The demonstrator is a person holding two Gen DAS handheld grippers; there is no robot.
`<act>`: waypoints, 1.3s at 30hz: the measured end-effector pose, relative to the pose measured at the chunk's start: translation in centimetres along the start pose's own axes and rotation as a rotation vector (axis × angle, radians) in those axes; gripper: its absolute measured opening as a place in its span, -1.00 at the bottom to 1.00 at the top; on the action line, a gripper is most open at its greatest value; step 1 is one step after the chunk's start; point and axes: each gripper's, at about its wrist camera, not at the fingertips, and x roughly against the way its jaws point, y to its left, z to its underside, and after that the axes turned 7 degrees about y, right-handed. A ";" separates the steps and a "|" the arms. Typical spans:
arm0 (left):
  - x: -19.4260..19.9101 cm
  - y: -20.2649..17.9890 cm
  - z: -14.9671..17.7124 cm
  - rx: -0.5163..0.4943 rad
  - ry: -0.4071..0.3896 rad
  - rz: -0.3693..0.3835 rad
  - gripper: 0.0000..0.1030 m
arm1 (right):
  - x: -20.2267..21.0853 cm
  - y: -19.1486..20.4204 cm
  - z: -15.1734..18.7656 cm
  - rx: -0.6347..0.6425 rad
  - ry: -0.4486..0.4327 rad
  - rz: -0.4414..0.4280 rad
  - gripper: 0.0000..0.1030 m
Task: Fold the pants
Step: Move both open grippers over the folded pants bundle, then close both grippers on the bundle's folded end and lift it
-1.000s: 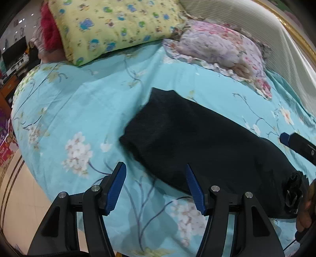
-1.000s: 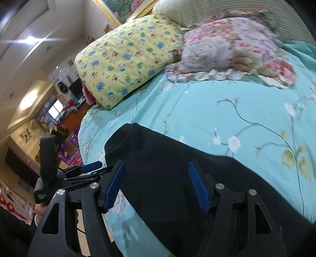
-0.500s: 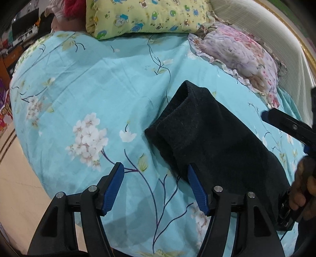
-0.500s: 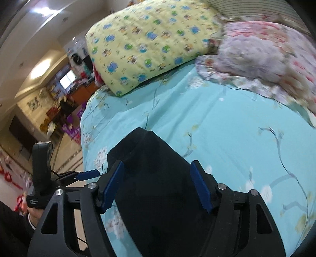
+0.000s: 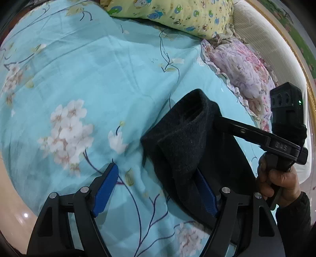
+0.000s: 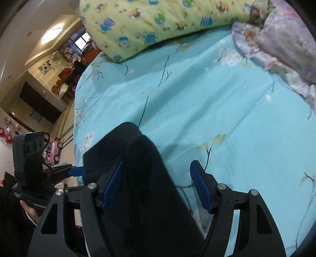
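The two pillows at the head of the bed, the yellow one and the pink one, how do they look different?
The yellow pillow carries small cartoon animals in blue and green; the pink pillow has large blurry flowers in pink and lilac. The pink pillow has a frilled edge, while the yellow pillow's edge looks plain. In the left wrist view the yellow one lies further left, the pink one nearer the headboard. Both rest on the blue flowered sheet.

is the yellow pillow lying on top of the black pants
No, the yellow pillow sits at the head of the bed, with bare blue sheet between it and the black pants.
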 end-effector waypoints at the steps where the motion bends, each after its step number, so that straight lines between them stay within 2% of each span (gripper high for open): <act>1: -0.2 -0.2 -0.2 -0.004 -0.003 -0.008 0.51 | -0.3 -0.2 -0.2 -0.001 0.002 -0.017 0.05; 2: -0.4 -0.4 -0.3 -0.009 -0.005 -0.014 0.51 | -0.6 -0.3 -0.4 -0.004 0.004 -0.036 -0.04; 4: -0.7 -0.9 -0.5 -0.025 -0.013 -0.036 0.50 | -1.2 -0.4 -0.6 -0.009 0.011 -0.064 -0.35; 6: -1.0 -1.4 -0.6 -0.045 -0.021 -0.050 0.39 | -1.5 -0.1 -0.5 0.001 0.009 -0.070 -0.44; 9: -1.3 -2.0 -0.6 -0.081 -0.025 -0.050 0.00 | -1.1 -0.2 -0.3 -0.009 -0.016 -0.092 -0.52; 10: -1.3 -2.2 -0.6 -0.093 -0.019 -0.038 -0.21 | -0.8 -0.2 -0.1 -0.012 -0.026 -0.100 -0.53; 16: -0.2 -3.3 -0.2 -0.113 -0.034 -0.024 -0.46 | 0.6 0.5 0.5 -0.018 -0.079 -0.119 -0.56; 20: 1.0 -4.4 0.0 -0.140 -0.053 -0.025 -0.52 | 2.1 0.9 1.2 -0.025 -0.122 -0.130 -0.56; 26: 3.3 -7.0 1.2 -0.226 -0.109 -0.077 -0.54 | 5.0 1.9 2.7 -0.023 -0.197 -0.131 -0.57; 33: 5.5 -10.6 2.9 -0.333 -0.175 -0.111 -0.56 | 9.3 2.4 5.7 -0.031 -0.292 -0.124 -0.57; 39: 6.9 -13.5 4.7 -0.406 -0.202 -0.110 -0.57 | 12.1 2.3 8.4 -0.054 -0.354 -0.118 -0.58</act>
